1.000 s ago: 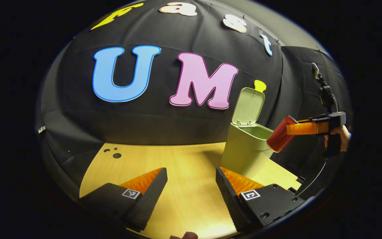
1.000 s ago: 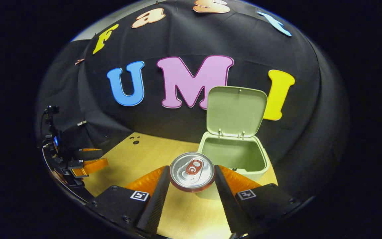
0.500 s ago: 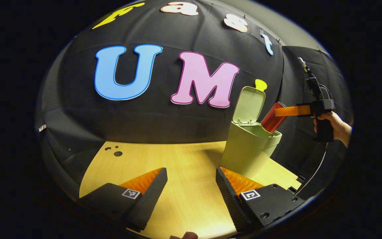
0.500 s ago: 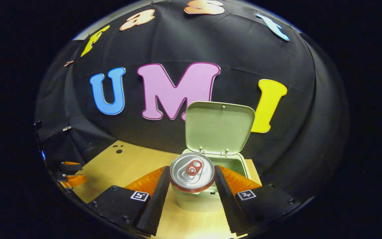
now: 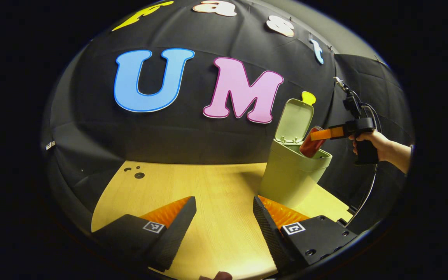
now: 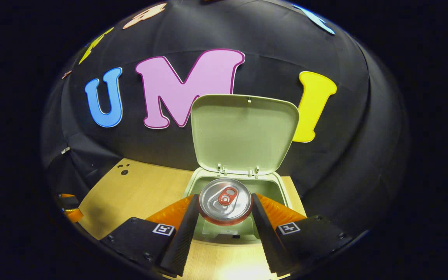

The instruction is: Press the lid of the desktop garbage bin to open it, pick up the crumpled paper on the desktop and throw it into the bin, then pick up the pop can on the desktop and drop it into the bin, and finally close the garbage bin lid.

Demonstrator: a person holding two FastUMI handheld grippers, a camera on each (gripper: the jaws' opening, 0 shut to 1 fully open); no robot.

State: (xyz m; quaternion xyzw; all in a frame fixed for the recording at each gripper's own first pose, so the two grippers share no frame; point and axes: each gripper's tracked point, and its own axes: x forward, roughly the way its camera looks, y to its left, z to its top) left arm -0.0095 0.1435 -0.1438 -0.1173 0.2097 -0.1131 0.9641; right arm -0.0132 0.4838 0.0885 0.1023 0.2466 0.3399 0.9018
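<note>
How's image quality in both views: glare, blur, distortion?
Left gripper view: strong fisheye bend, table edge curves; bright patch on the wood by the fingers; bin and can small but sharp. Right gripper view: can top crisp with mild sheen, open lid evenly lit, hot spot on the near table edge.

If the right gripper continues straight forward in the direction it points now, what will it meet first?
Probably the inside of the open bin. The right gripper, shut on the can, points down into the opening, as the left gripper view also shows. The raised lid stands just behind; depth is unclear, so it may meet that instead.
</note>
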